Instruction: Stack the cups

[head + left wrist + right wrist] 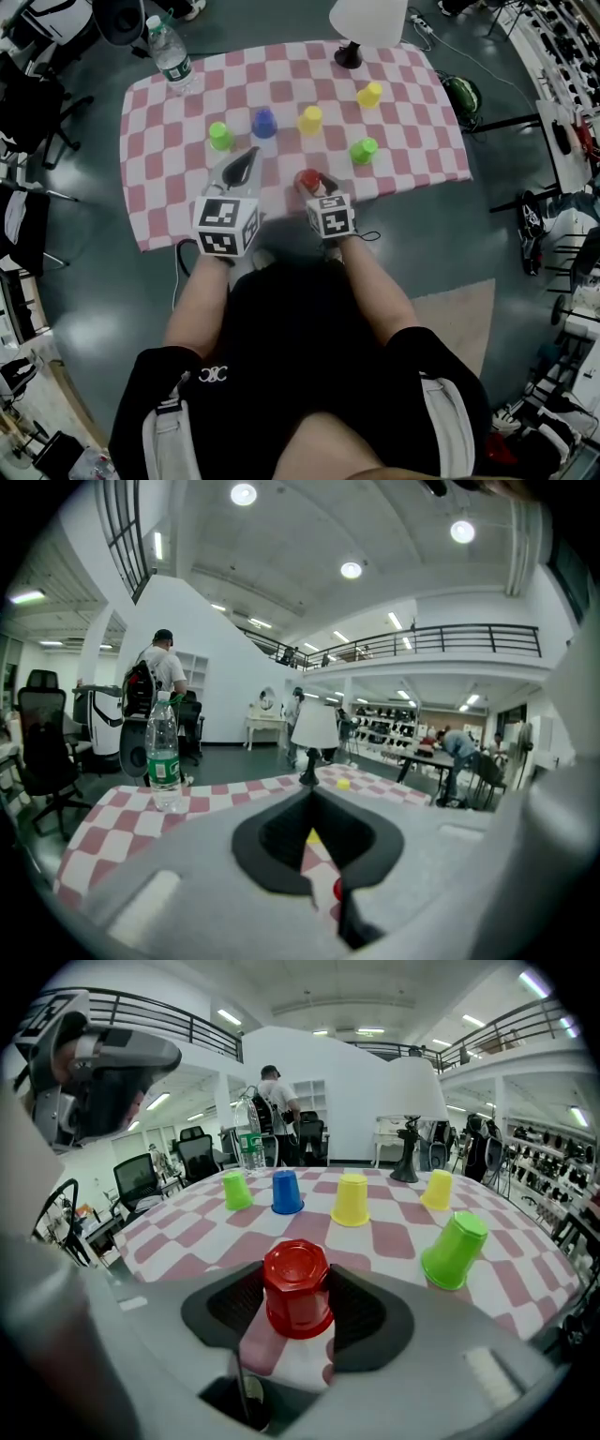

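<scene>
If you're wondering why the red cup (296, 1288) goes first: it's the one nearest the front edge of the checked table (159, 216), mouth down like the rest, so it's the easy grab. — dan

Makes sense lol. Is it actually grabbed though? From where I'm standing the right gripper (298, 1274) has a jaw on each side of it, cup dead centre between the pads, but it looks planted on the cloth. — ria

Same read here. Jaws are spread wide, right beside the cup walls, and I don't see them pinching it. Gripper's tipped down so they straddle the sides rather than the flat top, I guess. — dan

And the left gripper (246, 161)? — ria

Tips together, nothing in it, parked just left of the red one, out of the way I reckon. Further back there's a green cup (220, 136), blue cup (264, 122), yellow cup (310, 119), second yellow cup (370, 94) and second green cup (364, 150). They're all apart from each other, probably so jaws fit around each. Nothing stacked yet. — dan
</scene>
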A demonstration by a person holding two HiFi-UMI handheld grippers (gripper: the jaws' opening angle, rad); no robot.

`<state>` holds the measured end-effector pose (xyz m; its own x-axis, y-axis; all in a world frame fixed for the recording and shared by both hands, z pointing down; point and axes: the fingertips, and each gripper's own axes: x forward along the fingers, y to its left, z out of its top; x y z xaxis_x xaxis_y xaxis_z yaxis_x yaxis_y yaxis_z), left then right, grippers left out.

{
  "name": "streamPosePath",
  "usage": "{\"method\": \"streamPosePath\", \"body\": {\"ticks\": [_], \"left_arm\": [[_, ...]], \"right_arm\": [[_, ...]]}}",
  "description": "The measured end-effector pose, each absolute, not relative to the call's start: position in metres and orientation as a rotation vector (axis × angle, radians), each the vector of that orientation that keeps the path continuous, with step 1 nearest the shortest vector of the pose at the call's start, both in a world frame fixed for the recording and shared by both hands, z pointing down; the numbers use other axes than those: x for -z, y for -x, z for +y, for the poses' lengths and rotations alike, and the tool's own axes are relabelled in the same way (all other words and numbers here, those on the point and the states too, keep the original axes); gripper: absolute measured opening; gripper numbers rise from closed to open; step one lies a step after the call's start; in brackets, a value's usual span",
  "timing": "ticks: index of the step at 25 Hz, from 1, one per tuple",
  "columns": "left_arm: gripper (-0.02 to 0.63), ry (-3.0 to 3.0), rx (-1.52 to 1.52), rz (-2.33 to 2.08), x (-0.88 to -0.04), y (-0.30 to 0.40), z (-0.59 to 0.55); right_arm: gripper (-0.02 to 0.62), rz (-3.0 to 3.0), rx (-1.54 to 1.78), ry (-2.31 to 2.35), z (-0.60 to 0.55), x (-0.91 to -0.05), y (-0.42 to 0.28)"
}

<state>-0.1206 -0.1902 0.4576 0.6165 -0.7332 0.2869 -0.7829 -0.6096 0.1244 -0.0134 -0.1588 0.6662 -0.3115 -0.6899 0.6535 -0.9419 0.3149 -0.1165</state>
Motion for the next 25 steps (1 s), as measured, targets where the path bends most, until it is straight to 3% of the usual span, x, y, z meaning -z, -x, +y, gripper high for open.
{"method": "streamPosePath", "body": {"ticks": [12,25], "left_arm": [[-0.002,-2.606,-0.297,-1.244,-0.457,0.116,-0.195],[-0.002,-2.633,-0.258,-1.272,-0.442,0.099,-0.206]], "right_arm": [[0.244,-2.188,-0.643,-1.44,-0.155,-0.659,0.017],[0.244,-2.467,-0.304,-1.742,-0.199,-0.482,-0.009]]}}
